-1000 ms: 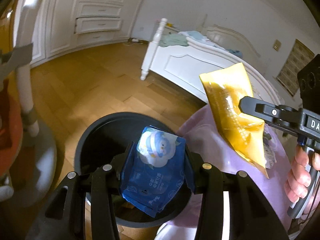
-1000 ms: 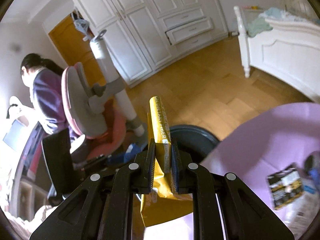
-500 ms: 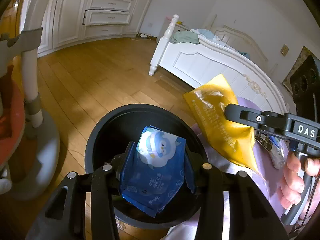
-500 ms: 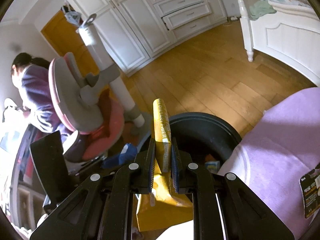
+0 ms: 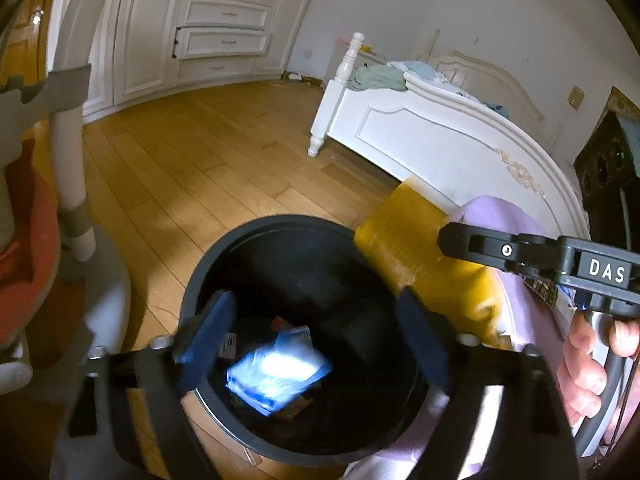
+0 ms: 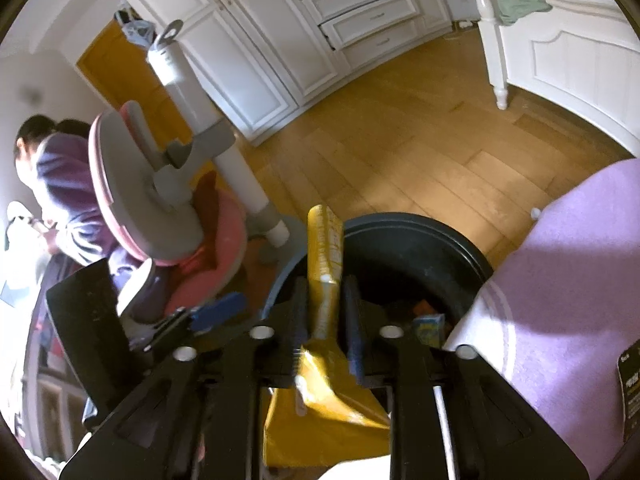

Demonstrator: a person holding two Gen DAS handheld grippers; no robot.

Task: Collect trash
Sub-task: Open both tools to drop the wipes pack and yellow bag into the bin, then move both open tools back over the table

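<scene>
A blue packet [image 5: 278, 376], blurred, lies inside the black bin [image 5: 208, 276] below the left gripper [image 5: 316, 332], whose blue-padded jaws have just been opening and now stand wide apart over the bin's mouth with nothing between them. Only the left wrist view looks down into the bin far enough to show the packet among the other scraps at the bottom.

That same view shows the right gripper [image 5: 448, 236] from the side, marked "DAS", reaching in from the right edge over a lilac cloth [image 5: 520, 220], with a hand [image 5: 588, 364] wrapped round its grip. A yellow bag [image 5: 420, 248] hangs at its tip, its upper corner just at the bin's rim.

The right wrist view alone shows how that bag [image 6: 324, 280] sits: upright and edge-on between the right gripper's [image 6: 324, 300] jaws, which have just been opening; it lies against the left pad with a gap showing on the right, so it looks no longer pinched. The bin [image 6: 460, 248] stands just beyond it. This view also takes in a pink chair [image 6: 160, 208], a person [image 6: 60, 184] in purple at the far left and white cupboards [image 6: 280, 40] across the wooden floor [image 6: 400, 152].

Both grippers tilt down toward the bin. A white bed [image 5: 440, 140] stands behind.
</scene>
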